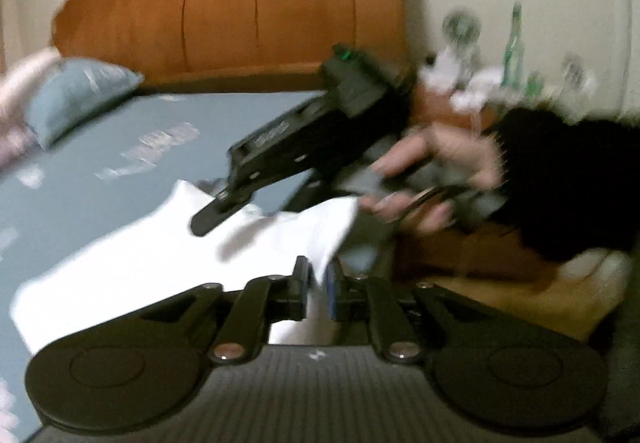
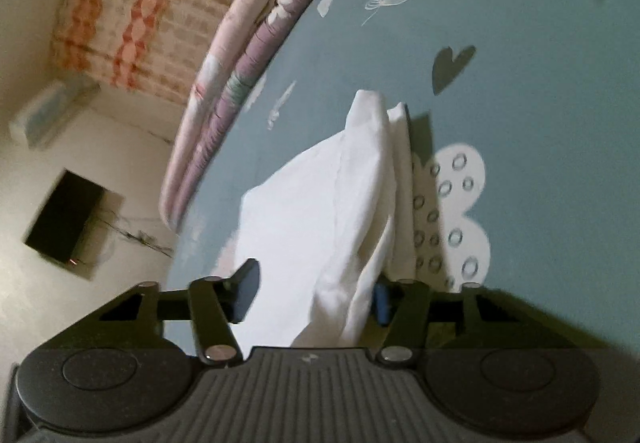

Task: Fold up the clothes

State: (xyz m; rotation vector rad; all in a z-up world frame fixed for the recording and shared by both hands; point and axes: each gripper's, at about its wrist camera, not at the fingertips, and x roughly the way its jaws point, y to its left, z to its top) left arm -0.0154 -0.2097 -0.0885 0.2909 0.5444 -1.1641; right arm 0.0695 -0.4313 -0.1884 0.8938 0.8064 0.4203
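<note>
The teal bedsheet (image 2: 520, 91), smooth and printed with pale butterflies and a dark heart, spreads ahead of both grippers. On it lies the white garment (image 2: 320, 211), soft, matte cloth with loose folds, a long shape stretching away from the right gripper (image 2: 314, 293) toward a bunched, narrower end far ahead. Its near end passes between that gripper's blue-padded fingers, which stand apart, the cloth lying against the right-hand pad while the left-hand pad is clear of it. The left gripper (image 1: 319, 283) has its jaws nearly together, pinching a corner of the same white cloth, the rest draped ahead and to its left. A glossy orange-brown wooden headboard (image 1: 240, 3) rises beyond. From the left wrist view, a hand (image 1: 432, 179) in a black sleeve (image 1: 568, 179) carries the right gripper, blurred.
</note>
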